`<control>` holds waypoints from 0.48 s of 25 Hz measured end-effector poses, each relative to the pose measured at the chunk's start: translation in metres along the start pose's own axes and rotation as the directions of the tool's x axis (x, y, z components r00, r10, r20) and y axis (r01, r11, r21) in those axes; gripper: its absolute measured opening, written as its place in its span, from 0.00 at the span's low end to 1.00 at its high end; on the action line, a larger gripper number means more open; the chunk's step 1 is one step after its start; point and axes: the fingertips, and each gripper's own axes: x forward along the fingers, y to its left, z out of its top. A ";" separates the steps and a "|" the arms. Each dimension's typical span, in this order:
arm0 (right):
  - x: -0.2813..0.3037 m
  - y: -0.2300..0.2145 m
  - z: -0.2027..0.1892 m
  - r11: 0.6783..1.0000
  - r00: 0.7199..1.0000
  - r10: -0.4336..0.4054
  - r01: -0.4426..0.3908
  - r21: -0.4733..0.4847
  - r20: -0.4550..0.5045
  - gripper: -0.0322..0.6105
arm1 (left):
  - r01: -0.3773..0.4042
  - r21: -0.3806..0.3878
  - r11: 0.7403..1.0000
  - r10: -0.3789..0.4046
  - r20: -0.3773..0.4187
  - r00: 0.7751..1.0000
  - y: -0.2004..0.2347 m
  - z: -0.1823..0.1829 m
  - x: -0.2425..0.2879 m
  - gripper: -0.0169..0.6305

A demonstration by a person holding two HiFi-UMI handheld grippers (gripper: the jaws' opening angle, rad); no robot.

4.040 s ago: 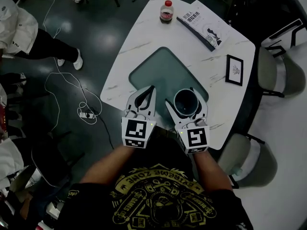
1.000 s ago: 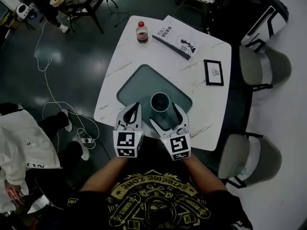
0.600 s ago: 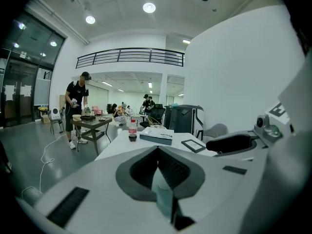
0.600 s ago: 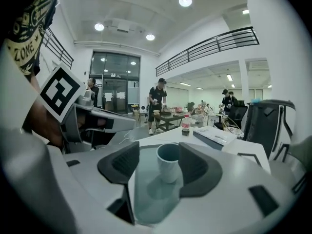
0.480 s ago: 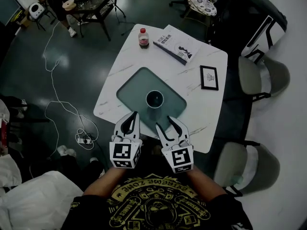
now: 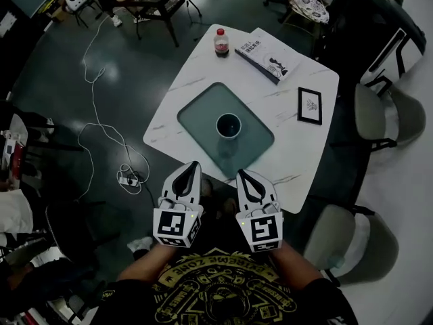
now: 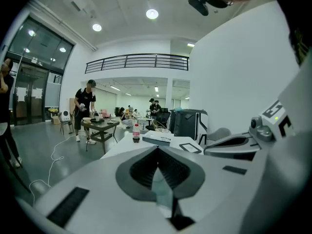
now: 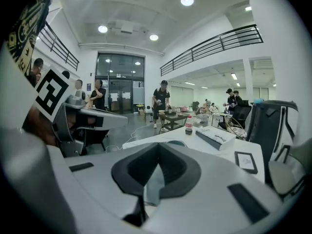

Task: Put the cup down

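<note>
**While both grippers are closed and empty at the near edge, the cup stands alone mid-table**

Where the grey-green mat [image 6: 203, 117] covers the middle of the white table [image 6: 287, 151], the dark cup [image 6: 229, 125] stands upright on it, mouth up, touched by nothing. The left gripper [image 6: 194, 166] and the right gripper [image 6: 241, 174] are held side by side at the table's near edge, both pointing towards the cup and well apart from it. Left jaws: tips together, nothing between them. Right jaws: just been closing, now tip to tip, nothing between them. A red-capped bottle [image 6: 220, 41] stands at the far corner; a book [image 6: 270, 56] lies beside it along the far edge. A framed picture [image 6: 310, 105] lies flat near the right corner.
</note>
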 end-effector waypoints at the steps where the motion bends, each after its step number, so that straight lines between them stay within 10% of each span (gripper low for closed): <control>1: -0.001 0.002 0.003 1.000 1.000 0.006 -0.006 0.000 0.005 0.06 | -0.008 0.001 1.000 0.008 0.001 1.000 0.001 0.002 -0.005 0.04; 12: -0.001 0.033 0.021 0.999 0.999 0.036 -0.036 -0.032 0.027 0.06 | -0.033 0.044 0.998 0.032 0.035 0.999 0.020 0.015 -0.045 0.04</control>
